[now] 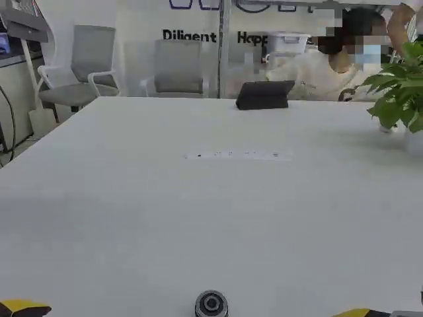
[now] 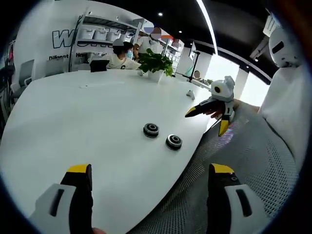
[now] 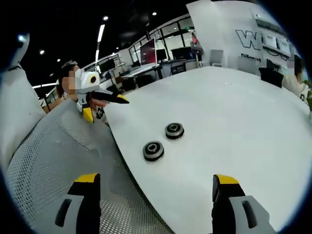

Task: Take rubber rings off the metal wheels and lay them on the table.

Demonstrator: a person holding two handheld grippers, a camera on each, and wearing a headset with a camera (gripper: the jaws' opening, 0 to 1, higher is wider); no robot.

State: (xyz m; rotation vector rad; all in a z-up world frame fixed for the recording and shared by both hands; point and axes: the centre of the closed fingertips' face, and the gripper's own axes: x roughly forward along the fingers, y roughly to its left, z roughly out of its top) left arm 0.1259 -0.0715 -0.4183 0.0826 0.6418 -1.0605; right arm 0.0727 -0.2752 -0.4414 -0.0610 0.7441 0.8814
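Bright, even overhead light. Head view soft, blurred. Gripper views bent at edges; ceiling strip light (image 2: pixel 207 24) glares; table (image 1: pixel 198 211) shadows faint.

Wheels (image 2: pixel 151 130) on table (image 2: pixel 73 112) — near edge; plant (image 2: pixel 155 62) behind.

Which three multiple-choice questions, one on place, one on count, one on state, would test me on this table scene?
1. Where do the wheels lie? A. near the table edge B. at its middle C. on the floor
2. How many wheels are there? A. one B. two C. four
3. How is the left gripper? A. open, empty B. shut on a wheel C. shut, empty
Key: 1 A, they sit beside the rim; 2 B, both gripper views show a pair; 3 A, its jaws stand wide apart, nothing between.
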